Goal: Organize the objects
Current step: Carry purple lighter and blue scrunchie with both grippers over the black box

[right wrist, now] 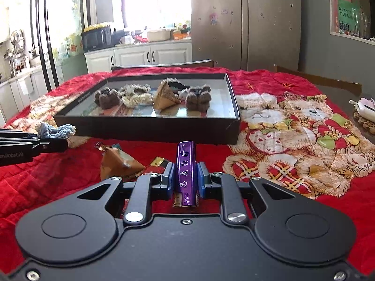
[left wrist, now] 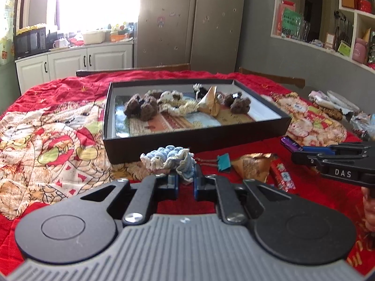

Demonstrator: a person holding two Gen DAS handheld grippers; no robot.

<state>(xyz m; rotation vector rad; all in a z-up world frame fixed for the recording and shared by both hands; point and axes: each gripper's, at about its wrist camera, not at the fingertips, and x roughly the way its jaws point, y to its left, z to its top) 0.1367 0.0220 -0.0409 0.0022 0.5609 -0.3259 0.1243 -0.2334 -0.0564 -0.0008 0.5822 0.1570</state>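
A purple pack (right wrist: 186, 173) printed with white characters is clenched upright between the blue pads of the right tool (right wrist: 186, 178), above the red blanket (right wrist: 304, 187) by which the counter is covered. A blue-and-white crocheted piece (left wrist: 171, 161) is gripped at its near edge by the left tool (left wrist: 186, 181), whose pads are drawn close together on it. Just right of the crocheted piece, a teal binder clip (left wrist: 223, 161), a brown paper packet (left wrist: 253, 166) and a red wrapper (left wrist: 282, 175) are seen lying on the blanket. Beyond them a shallow black box (left wrist: 150, 146) is set, in which brown woolly pieces (left wrist: 140, 107), a cream crocheted piece (left wrist: 178, 104) and a second brown paper packet (left wrist: 211, 101) are held. White cabinets (left wrist: 70, 63) and a refrigerator (left wrist: 187, 23) are shown behind.
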